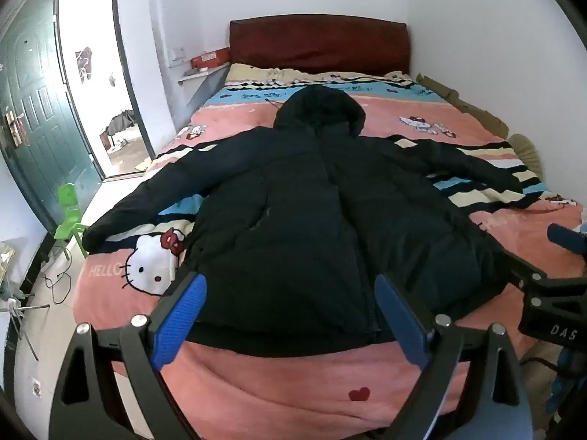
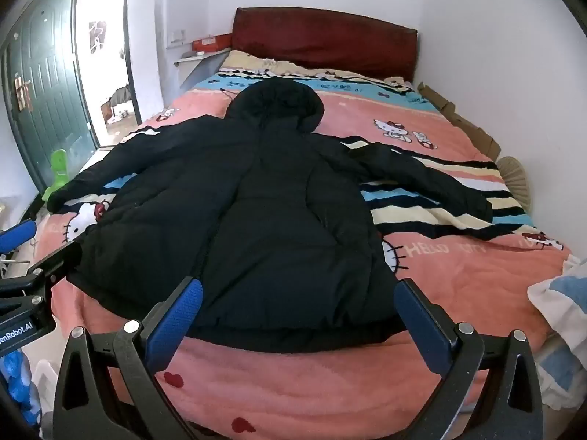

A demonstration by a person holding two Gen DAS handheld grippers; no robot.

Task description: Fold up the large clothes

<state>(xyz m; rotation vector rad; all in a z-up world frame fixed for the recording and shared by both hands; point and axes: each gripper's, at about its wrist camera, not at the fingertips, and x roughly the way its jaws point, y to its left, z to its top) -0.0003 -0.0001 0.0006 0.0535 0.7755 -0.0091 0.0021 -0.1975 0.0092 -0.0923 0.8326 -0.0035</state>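
Two grippers, left and right, both spread wide and holding nothing, above the hem of the black hooded puffer jacket – it lies flat, sleeves out, on the Hello Kitty blanket. We risk pinching blanket with the hem – and the puffy fill may spring a fold open

Your two wrist cameras look from the foot of the bed toward the headboard, close above the jacket hem; both views share the jacket, bed and door.
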